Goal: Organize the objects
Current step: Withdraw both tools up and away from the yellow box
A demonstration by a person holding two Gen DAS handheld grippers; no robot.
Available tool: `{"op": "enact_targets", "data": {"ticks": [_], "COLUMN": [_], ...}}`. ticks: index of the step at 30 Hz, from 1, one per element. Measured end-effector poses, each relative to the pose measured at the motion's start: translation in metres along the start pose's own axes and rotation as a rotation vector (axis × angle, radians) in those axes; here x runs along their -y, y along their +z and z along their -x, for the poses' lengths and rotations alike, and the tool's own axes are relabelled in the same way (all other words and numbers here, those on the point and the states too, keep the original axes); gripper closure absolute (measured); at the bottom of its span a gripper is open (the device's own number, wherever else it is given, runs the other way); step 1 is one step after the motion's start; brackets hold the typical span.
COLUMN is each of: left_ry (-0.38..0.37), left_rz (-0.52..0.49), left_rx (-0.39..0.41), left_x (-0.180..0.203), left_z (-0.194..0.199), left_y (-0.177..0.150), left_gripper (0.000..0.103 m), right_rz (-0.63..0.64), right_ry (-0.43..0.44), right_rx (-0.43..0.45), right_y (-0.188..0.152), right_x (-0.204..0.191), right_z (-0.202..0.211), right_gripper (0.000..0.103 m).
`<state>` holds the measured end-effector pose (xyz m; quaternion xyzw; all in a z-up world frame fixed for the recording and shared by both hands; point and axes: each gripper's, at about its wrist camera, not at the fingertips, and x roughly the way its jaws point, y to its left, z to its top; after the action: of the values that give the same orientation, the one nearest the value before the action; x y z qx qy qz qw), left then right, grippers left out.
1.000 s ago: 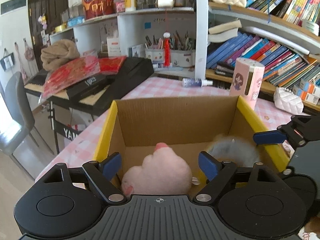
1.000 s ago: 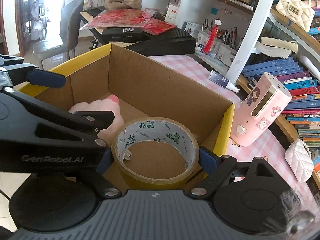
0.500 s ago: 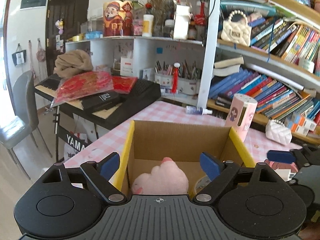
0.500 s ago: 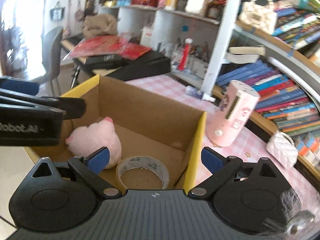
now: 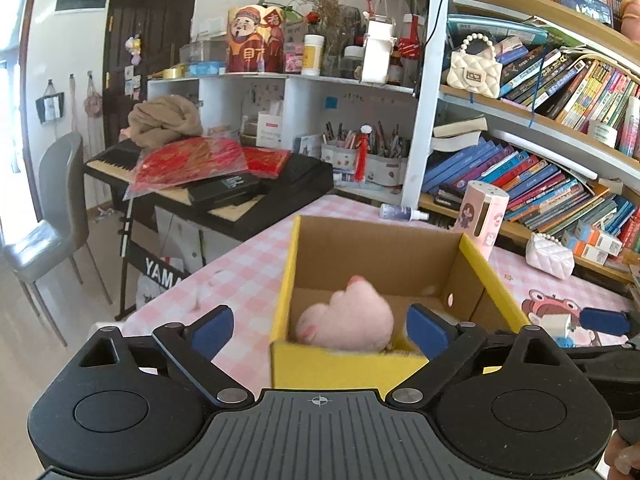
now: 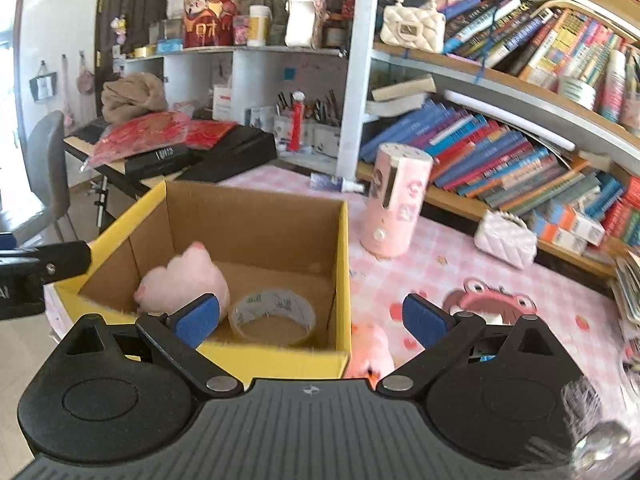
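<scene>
The left gripper (image 5: pixel 319 328) stands wide apart and holds nothing; its jaws have just been opening, and only the near yellow wall of the cardboard box (image 5: pixel 332 364) shows between them. The right gripper (image 6: pixel 311 317) is likewise spread wide and empty, its jaws also lately opening, with the box's near right corner between the blue pads (image 6: pixel 198 316).

Inside the box lie a fluffy pink plush toy (image 6: pixel 182 284) at the left and a flat ring of clear packing tape (image 6: pixel 274 316) just beside it on the brown floor. A second pink plush (image 6: pixel 370 350) lies on the table just outside the box's right wall.

The table (image 6: pixel 424 276) wears a pink-and-white checked cloth with cartoon prints. A tall pink cylinder (image 6: pixel 396 204) stands beyond the box, a quilted white purse (image 6: pixel 506 238) farther right. Behind are crowded bookshelves (image 5: pixel 540 176), a black keyboard (image 5: pixel 224 184) piled with red packets, and a grey chair (image 5: pixel 44 224) on the pale floor
</scene>
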<state>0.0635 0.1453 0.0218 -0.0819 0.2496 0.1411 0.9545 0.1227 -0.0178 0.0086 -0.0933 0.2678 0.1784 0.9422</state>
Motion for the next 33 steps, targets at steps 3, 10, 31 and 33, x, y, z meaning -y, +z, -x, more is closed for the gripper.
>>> {"op": "enact_targets", "data": {"ticks": [3,10,31,33], "left_ry": [0.010,0.046,-0.049,-0.074], "left_rz": [-0.005,-0.019,-0.126,-0.138], "left_rx": [-0.019,-0.083,-0.181,-0.185], "left_x": [-0.006,-0.020,-0.019,-0.012], "left_z": [0.008,0.033,0.076,0.074], "left_y": [-0.011,-0.042,-0.088,-0.088], "left_gripper": [0.008,0.008,0.007,0.007], "right_rz": [-0.004,0.000,-0.086,-0.099], "right_ry": [-0.018,-0.053,-0.116,-0.139], "right_rx": [-0.019,-0.075,-0.157,-0.161], "right_y": [-0.011,-0.044,-0.112,-0.116], "right_x": [-0.008,-0.026,-0.038,-0.032], "right_z": [0.010,0.032,0.093,0.098], "right_gripper": [0.004,0.004,0.004,0.003]}}
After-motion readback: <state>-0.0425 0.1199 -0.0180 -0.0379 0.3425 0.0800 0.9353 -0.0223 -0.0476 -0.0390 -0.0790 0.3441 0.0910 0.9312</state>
